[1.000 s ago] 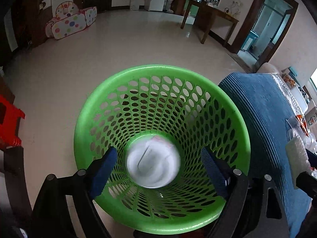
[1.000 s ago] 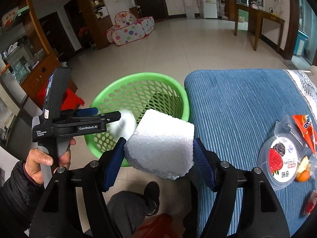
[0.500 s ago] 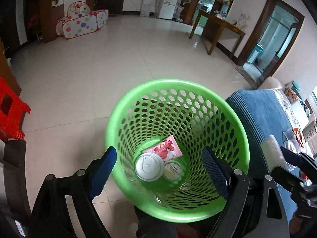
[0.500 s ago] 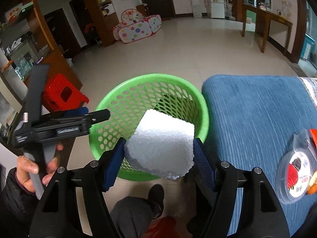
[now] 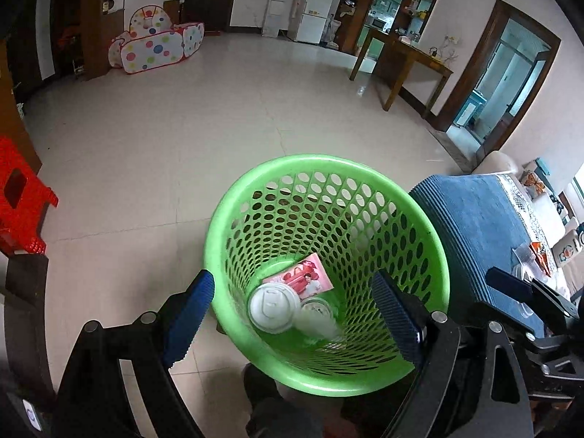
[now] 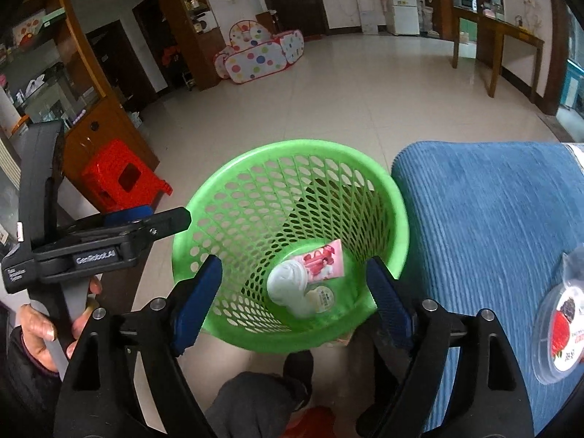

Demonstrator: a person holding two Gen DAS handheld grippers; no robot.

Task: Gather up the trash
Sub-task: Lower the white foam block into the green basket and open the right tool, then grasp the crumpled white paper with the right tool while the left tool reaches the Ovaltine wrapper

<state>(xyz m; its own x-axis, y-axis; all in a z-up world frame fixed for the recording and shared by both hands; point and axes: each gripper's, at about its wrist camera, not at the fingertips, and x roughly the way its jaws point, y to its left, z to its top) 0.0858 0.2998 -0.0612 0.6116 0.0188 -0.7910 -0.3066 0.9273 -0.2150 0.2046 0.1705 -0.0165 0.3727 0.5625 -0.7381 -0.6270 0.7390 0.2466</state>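
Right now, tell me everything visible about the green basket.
The green basket is a round plastic bin, its sloping walls pierced all over with holes and its rim smooth and solid. It stands upright on the pale tiled floor, close beside the blue cloth; whether they touch is unclear. At its bottom lie a pink packet, a white lid and a small cup. Neither gripper touches it.

Glossy beige tiled floor fills the room. At eleven o'clock sits a polka-dot play tent; at one o'clock a dark wooden table; a white fridge stands at twelve.
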